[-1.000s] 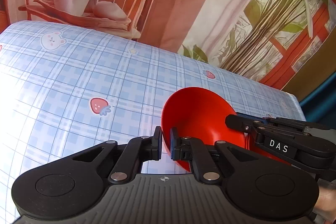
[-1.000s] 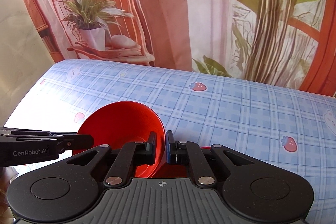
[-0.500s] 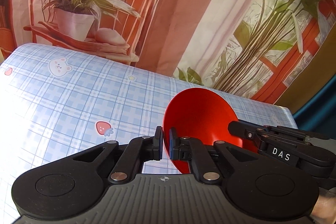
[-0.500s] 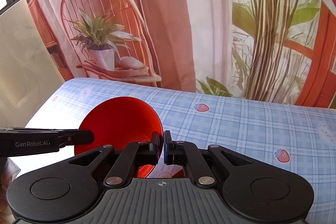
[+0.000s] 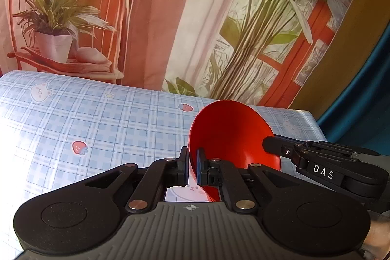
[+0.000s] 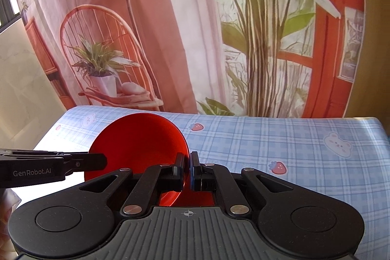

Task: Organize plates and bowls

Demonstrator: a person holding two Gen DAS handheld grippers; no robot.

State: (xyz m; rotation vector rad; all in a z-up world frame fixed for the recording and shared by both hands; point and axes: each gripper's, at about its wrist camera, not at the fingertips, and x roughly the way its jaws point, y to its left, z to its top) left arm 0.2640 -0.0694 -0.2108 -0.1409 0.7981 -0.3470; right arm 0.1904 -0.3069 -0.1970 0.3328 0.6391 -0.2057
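Note:
A red bowl (image 5: 234, 135) is held in the air above the table by both grippers. My left gripper (image 5: 192, 163) is shut on its left rim. My right gripper (image 6: 188, 168) is shut on its right rim; the bowl (image 6: 139, 138) shows there too. Each gripper also shows in the other's view: the right one (image 5: 316, 162) at the bowl's far side, the left one (image 6: 53, 166) at the left. A second red piece (image 6: 195, 199) shows below the right gripper's fingers; I cannot tell what it is.
The table (image 5: 109, 118) has a blue checked cloth with bears and strawberries. A printed backdrop (image 6: 170, 40) with a chair and plants hangs behind its far edge. The table's right edge (image 6: 380, 128) is near.
Both grippers have risen with the bowl between them. The table has dropped lower in both views and more of the backdrop shows.

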